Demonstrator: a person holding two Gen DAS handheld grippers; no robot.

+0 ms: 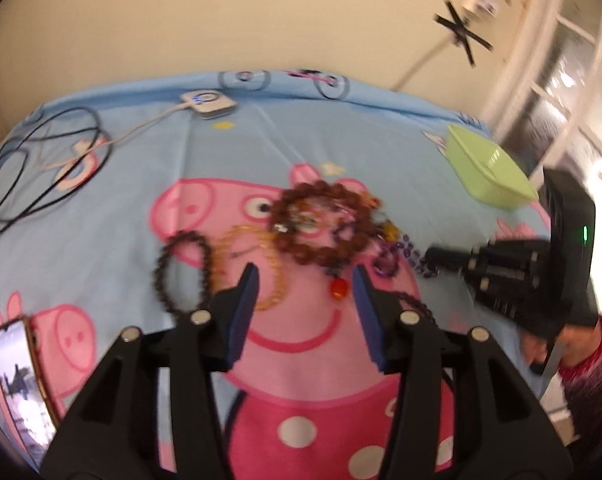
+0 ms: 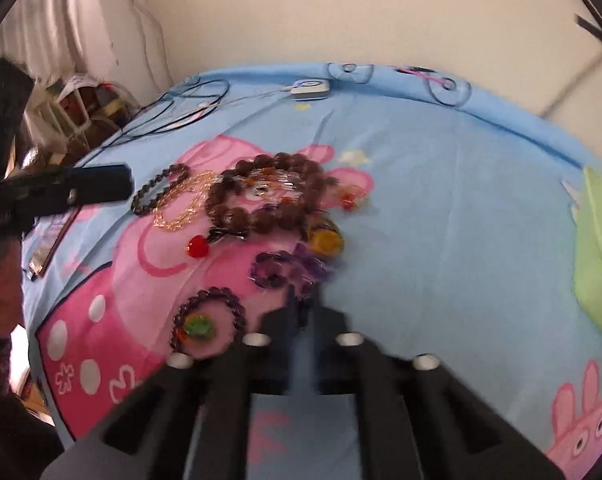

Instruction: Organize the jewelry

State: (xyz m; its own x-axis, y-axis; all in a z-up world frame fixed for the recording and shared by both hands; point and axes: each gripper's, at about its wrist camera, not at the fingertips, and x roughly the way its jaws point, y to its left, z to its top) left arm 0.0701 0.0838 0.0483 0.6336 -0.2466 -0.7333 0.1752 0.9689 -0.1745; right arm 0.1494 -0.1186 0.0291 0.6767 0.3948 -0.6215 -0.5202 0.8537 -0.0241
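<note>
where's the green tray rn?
Green tray sits far right on the blue sheet in the left wrist view, beyond the bead pile; in the right wrist view it's at the right edge.

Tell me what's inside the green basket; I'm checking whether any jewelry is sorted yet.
The green basket shows only bare inner walls in the left wrist view, with no jewelry visible. Its floor is hidden behind the near rim.
</note>
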